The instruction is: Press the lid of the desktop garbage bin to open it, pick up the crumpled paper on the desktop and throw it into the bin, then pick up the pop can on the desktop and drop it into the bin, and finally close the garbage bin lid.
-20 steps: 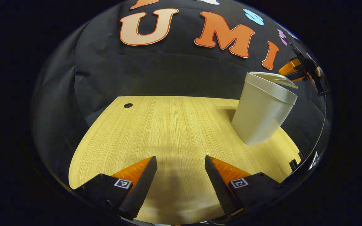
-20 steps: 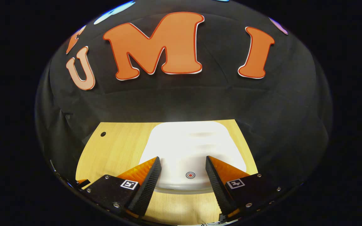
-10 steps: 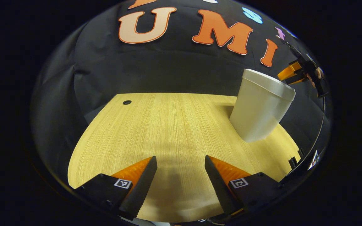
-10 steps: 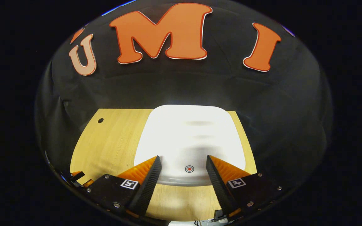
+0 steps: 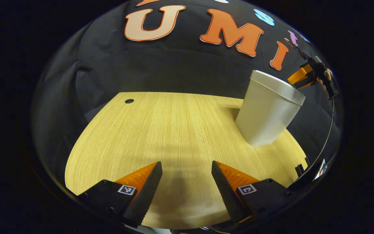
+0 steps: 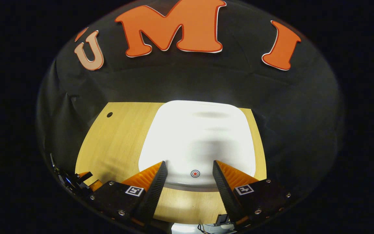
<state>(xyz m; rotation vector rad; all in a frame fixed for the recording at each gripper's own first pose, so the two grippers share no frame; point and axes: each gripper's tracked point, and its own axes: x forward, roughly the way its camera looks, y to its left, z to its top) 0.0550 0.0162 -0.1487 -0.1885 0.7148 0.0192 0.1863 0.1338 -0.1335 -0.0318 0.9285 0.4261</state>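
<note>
Desk [image 5: 161,130]: light wood, cable hole [image 5: 129,101] at far left of the bin. Garbage bin [image 5: 268,112]: white, upright on the desk, lid [image 6: 196,139] closed. Right gripper [image 6: 187,172]: above the bin's lid, fingers apart, empty. Left gripper [image 5: 187,172]: over bare desk, left of the bin, fingers apart, empty.

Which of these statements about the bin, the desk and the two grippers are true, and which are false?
1. The bin has its lid shut. True.
2. The left gripper grips a pop can. False: its jaws are open and hold nothing.
3. The right gripper has open jaws near the lid's front edge. True.
4. The bin lies on its side on the desk. False: it stands upright.
</note>
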